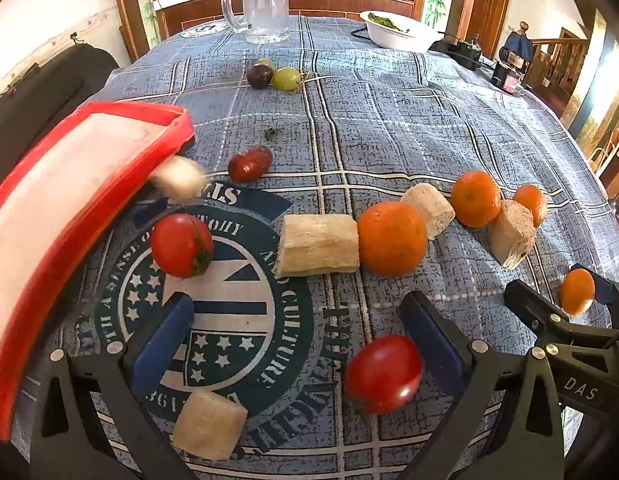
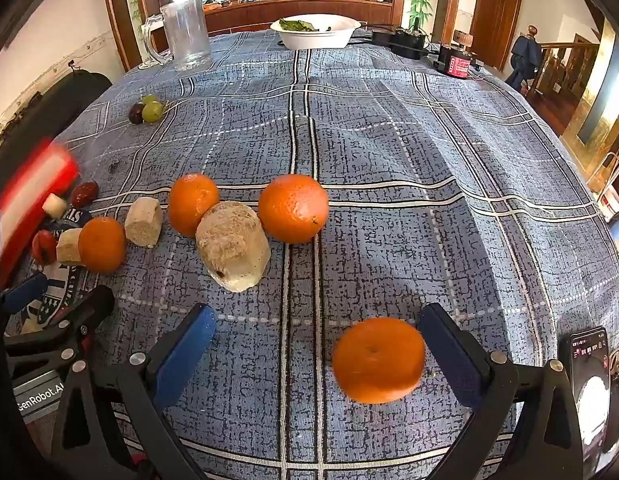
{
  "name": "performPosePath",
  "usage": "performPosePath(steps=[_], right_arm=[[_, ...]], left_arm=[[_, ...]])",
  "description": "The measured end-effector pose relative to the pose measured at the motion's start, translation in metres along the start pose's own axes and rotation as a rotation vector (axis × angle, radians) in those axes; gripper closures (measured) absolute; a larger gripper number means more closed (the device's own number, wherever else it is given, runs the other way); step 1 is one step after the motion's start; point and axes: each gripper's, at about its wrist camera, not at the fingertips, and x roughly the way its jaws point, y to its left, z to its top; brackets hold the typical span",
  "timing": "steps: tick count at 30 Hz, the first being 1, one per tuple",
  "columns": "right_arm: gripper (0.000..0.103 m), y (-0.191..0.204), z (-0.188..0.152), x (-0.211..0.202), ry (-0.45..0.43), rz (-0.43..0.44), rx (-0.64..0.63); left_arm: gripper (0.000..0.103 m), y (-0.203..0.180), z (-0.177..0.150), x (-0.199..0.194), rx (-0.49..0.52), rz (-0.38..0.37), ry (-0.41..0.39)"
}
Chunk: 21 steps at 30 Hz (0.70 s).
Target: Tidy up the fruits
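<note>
Left wrist view: left gripper point(image 1: 297, 336) angled down over the blue plaid tablecloth point(image 1: 409, 120), jaws spread fully, gripping nothing.
Between left jaws: red cherry tomato point(image 1: 383, 372) just beside the right blue pad; pale cut cane chunk point(image 1: 209, 424) lower down, near the left pad.
Left edge: red-rimmed white tray point(image 1: 49, 216), tilted, blurred.
Row across cloth: second red tomato point(image 1: 181, 245), long pale cane piece point(image 1: 319, 244) touching a large orange tangerine point(image 1: 391, 238).
Far cloth: green and dark grapes point(image 1: 275, 76), clear glass mug point(image 1: 265, 4), white bowl point(image 1: 401, 32).
Right wrist view: right gripper point(image 2: 317, 354) jaws equally wide, holding nothing.
Between right jaws: blurred orange tangerine point(image 2: 378, 360), near the right pad; contact cannot be told.
</note>
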Motion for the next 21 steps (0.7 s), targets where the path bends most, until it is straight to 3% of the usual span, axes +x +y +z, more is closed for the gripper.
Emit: performPosePath(steps=[21], right_arm=[[0.0, -0.0005, -0.0004, -0.0006, -0.018, 0.001, 0.001]], left_arm=[[0.0, 0.0009, -0.0029, -0.0026, -0.002, -0.008, -0.012]])
